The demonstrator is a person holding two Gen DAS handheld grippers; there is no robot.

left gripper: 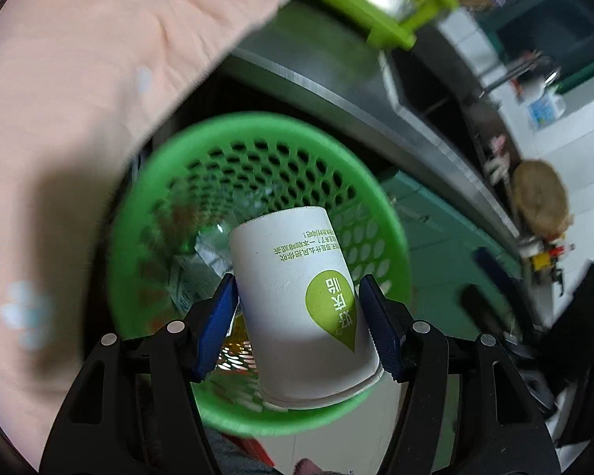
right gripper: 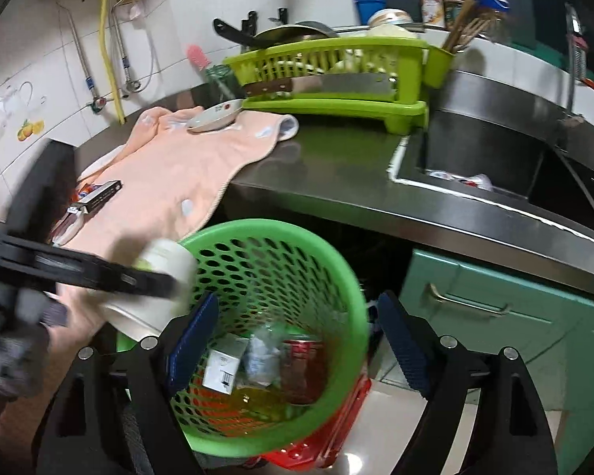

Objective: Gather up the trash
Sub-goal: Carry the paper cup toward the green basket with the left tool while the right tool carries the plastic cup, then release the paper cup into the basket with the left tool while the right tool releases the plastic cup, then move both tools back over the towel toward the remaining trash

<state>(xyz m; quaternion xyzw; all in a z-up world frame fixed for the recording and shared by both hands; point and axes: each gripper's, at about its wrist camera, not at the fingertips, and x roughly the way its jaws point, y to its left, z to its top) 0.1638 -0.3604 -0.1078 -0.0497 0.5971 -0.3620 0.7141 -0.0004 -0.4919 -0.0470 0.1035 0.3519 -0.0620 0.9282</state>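
My left gripper is shut on a white paper cup with a green leaf logo, held upside down over the mouth of the green perforated trash basket. In the right wrist view the cup sits at the left rim of the basket, with the left gripper's black arm across it. My right gripper is open and empty, just above the basket's near side. The basket holds a small white box, crumpled clear plastic and a red wrapper.
A peach towel drapes over the steel counter's edge. On it lie a small dish and a dark box. A green dish rack with a cleaver stands behind. The sink is right, teal cabinets below.
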